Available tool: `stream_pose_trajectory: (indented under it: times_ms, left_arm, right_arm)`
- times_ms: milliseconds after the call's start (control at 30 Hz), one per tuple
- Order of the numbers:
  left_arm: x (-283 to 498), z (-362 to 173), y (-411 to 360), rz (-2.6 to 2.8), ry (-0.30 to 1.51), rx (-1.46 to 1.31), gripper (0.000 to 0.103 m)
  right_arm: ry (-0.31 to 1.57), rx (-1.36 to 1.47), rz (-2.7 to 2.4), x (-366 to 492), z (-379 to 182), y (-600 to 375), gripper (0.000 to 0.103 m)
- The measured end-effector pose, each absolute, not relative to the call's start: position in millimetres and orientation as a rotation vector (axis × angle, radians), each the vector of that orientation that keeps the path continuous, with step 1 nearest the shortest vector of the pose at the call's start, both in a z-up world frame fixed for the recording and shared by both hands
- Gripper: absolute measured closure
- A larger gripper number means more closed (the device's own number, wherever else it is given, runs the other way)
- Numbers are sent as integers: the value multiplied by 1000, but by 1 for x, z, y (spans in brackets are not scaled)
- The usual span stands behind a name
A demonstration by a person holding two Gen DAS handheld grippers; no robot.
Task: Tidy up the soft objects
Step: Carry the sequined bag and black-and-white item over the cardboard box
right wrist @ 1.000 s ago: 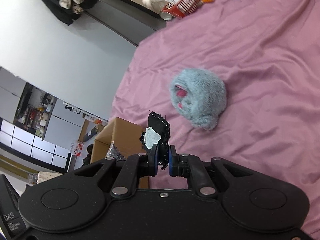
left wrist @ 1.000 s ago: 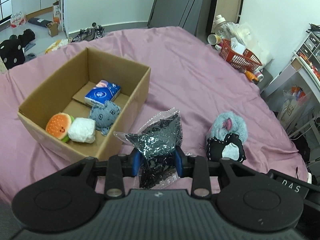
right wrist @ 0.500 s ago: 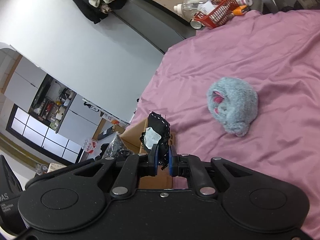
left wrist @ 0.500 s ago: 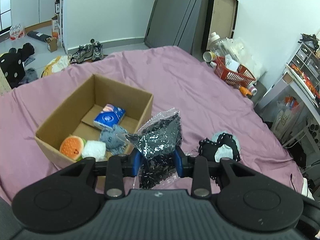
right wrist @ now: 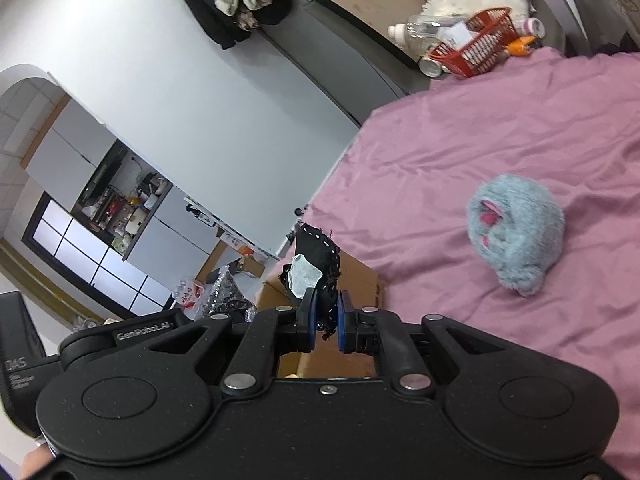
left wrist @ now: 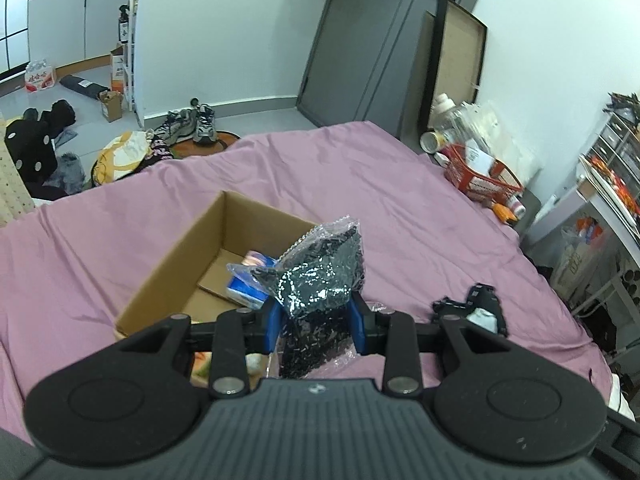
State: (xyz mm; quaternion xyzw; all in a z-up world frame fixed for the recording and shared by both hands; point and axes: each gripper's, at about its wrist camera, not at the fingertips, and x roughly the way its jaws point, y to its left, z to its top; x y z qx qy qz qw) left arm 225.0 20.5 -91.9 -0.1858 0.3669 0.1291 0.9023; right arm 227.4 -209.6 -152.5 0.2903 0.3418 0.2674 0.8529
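Observation:
My left gripper (left wrist: 316, 322) is shut on a clear plastic bag of black beads (left wrist: 320, 276), held in the air above the near right corner of the open cardboard box (left wrist: 176, 264). A blue tissue pack (left wrist: 246, 290) lies inside the box, half hidden by the bag. My right gripper (right wrist: 325, 320) is shut on a small black fabric toy with white stitching (right wrist: 316, 264), lifted off the bed; the same toy (left wrist: 480, 308) shows at the right of the left wrist view. A fluffy grey-blue plush (right wrist: 516, 232) lies on the pink bedsheet (right wrist: 480, 128).
A red basket (left wrist: 480, 176) with bottles and cans stands past the bed's far right corner. Shoes (left wrist: 192, 128) and bags lie on the floor beyond the bed. A shelf unit (left wrist: 608, 184) stands at the right. The box (right wrist: 352, 280) sits left of the plush.
Both grippers have risen and drawn back with their loads. The bead bag now hangs over the box's corner and hides most of its contents. The black toy has come up off the sheet.

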Motion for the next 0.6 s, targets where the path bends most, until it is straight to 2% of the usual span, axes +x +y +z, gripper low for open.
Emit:
stream_pose_trajectory:
  times_ms: [600]
  left_arm:
    - [246, -121, 85, 310, 804, -433, 69]
  right_arm:
    - [720, 516, 585, 236, -151, -161, 93]
